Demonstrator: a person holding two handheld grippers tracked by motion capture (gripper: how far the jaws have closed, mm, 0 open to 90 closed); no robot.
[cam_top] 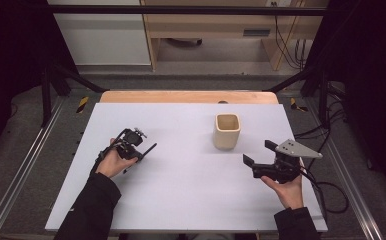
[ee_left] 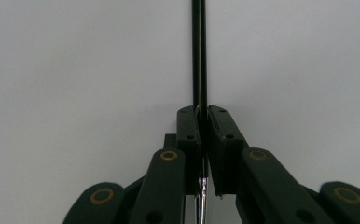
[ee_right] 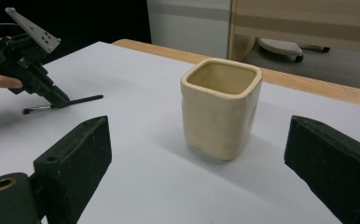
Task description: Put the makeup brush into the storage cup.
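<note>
The white tabletop [cam_top: 181, 180] carried a cup [cam_top: 227, 131]. Left gripper [cam_top: 140, 150] fingers clamped a brush [ee_left: 199, 56]; right gripper [cam_top: 262, 155] fingers stood apart. Advisable: lift the brush level, lower it upright into the cup.

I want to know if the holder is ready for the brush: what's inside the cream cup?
The cream cup looks empty near its rim; its own walls hide the bottom. The brush is outside, clamped in the left gripper.
</note>
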